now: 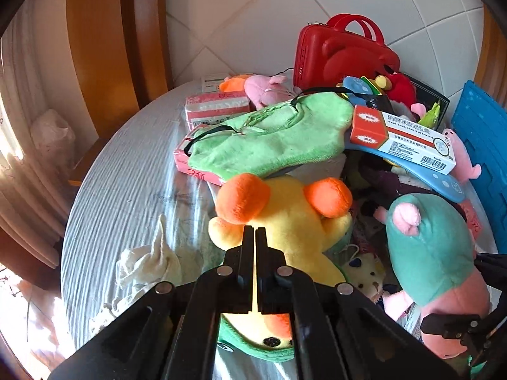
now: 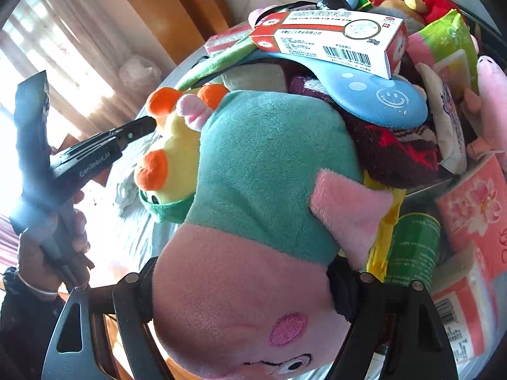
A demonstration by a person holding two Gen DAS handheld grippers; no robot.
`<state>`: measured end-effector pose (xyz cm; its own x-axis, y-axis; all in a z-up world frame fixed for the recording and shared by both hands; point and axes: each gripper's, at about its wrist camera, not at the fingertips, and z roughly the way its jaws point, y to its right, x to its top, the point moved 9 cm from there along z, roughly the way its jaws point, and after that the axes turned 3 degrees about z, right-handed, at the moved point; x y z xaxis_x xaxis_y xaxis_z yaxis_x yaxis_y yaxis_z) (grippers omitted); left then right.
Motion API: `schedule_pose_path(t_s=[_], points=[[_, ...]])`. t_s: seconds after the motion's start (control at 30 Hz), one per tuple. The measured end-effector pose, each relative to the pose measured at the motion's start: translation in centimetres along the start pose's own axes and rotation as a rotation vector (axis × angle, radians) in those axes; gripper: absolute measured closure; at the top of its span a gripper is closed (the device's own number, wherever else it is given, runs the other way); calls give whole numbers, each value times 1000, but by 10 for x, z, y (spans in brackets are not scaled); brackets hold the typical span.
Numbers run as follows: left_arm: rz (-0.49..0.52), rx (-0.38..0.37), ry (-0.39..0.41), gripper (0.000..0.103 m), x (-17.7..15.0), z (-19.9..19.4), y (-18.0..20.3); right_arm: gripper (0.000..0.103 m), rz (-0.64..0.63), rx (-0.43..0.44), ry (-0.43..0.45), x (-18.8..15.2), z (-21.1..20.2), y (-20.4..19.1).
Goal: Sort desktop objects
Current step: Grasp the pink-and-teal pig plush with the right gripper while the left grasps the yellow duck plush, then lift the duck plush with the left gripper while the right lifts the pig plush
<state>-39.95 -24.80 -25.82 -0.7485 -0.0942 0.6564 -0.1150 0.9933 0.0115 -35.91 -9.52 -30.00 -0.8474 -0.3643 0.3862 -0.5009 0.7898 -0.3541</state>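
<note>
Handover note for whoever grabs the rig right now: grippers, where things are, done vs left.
Left gripper: shut, empty, tips against the yellow duck toy.
Right gripper: shut on pig toy, fingers at its head.
Pile on the table: green cloth, medicine box on a blue paddle, red case, tissue packs.
Done: nothing visibly sorted. Left: the whole pile.
</note>
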Motion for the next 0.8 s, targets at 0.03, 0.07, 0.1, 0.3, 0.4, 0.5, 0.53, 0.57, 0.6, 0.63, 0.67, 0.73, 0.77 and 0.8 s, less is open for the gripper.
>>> schedule_pose_path(t_s=[0.03,0.07,0.1,0.3,0.4,0.5,0.53,0.57,0.6,0.63,0.67,0.73,0.77,0.8], points=[[7,-5,-14,100,0,3,-2,21,2,1,1,-1,0,0],[8,-8,-25,100,-1,6,-4,21,4,3,1,-2,0,0],[-1,-12,-29,100,-1,9,-6,21,5,4,0,-1,0,0],[-23,-59,-17,88,-3,22,-8,21,-7,-2,-5,6,2,1],[-31,-23,-13,48,-6,23,-14,21,-7,-6,-7,6,1,2],[-67,-42,11,38,-3,21,-21,21,-6,-10,-8,9,4,1],[-57,-29,16,38,-1,22,-22,21,-6,-12,-10,10,6,0],[-39,-25,19,38,1,23,-20,21,-6,-13,-11,8,5,0],[-22,-21,25,38,4,25,-19,21,-6,-13,-12,8,5,0],[-18,-16,40,38,7,26,-18,21,-6,-12,-14,8,5,0],[-25,-26,48,38,9,28,-18,21,-6,-11,-16,6,6,0],[-56,-79,49,38,14,33,-15,21,-9,-13,-20,8,11,-3],[-66,-98,54,38,16,35,-14,21,-10,-14,-21,7,10,-2],[-68,-112,50,41,18,38,-11,21,-11,-16,-23,6,10,-2]])
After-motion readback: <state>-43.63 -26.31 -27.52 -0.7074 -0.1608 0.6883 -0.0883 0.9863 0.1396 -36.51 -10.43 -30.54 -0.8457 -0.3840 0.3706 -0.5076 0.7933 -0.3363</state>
